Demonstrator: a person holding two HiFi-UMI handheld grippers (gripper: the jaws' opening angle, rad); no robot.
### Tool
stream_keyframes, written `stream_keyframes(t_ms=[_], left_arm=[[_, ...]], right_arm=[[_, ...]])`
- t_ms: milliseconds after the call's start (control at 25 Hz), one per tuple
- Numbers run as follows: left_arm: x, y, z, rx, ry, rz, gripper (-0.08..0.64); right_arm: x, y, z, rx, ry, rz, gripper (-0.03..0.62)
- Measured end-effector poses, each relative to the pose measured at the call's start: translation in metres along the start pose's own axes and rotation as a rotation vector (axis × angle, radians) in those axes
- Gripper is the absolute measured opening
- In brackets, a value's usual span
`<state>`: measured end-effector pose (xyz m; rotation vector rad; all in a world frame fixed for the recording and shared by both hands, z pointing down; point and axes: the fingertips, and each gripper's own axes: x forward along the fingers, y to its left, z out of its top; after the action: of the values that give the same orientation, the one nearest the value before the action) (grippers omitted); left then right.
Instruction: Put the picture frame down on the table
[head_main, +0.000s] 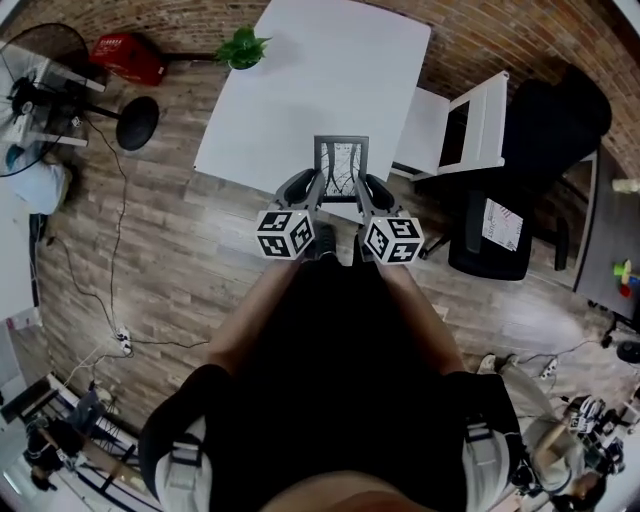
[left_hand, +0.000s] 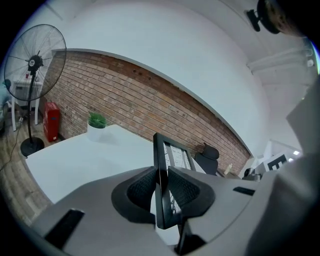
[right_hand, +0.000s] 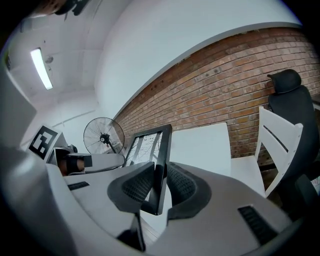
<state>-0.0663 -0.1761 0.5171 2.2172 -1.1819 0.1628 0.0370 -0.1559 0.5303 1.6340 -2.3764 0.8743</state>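
White tabletop (head_main: 320, 60) before brick wall (head_main: 500, 40). Picture frame (head_main: 341, 160) held upright over near edge, long axis vertical. Left hand-held gripper (head_main: 316, 188) clamped on left rail, right hand-held gripper (head_main: 364, 190) on right rail, equally near.

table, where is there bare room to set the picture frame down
Nearly the whole white table is bare, from the near edge by the picture frame to the far edge. Only its far left corner is taken, by a potted plant. A white chair crowds the right side.
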Motion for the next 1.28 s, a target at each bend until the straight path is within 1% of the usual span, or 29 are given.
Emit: stream_keyframes(t_ms=[440,840,1200,1280], left_arm=[[0.028,0.013,-0.018,-0.029,0.05,0.061,0.084],[0.051,0.027,-0.04,-0.046,0.098,0.096,0.084],[0.068,0.045,-0.06,-0.097,0.131,0.128,0.084],[0.071,0.051,-0.066,-0.118,0.146,0.133,0.084]], right_arm=[[0.026,-0.025,-0.014,0.017,0.075,0.035,0.075],[0.047,-0.047,-0.032,0.025,0.148,0.052,0.075],[0.068,-0.059,-0.051,0.015,0.209,0.065,0.075],[0.072,-0.061,-0.056,0.016,0.225,0.069,0.075]])
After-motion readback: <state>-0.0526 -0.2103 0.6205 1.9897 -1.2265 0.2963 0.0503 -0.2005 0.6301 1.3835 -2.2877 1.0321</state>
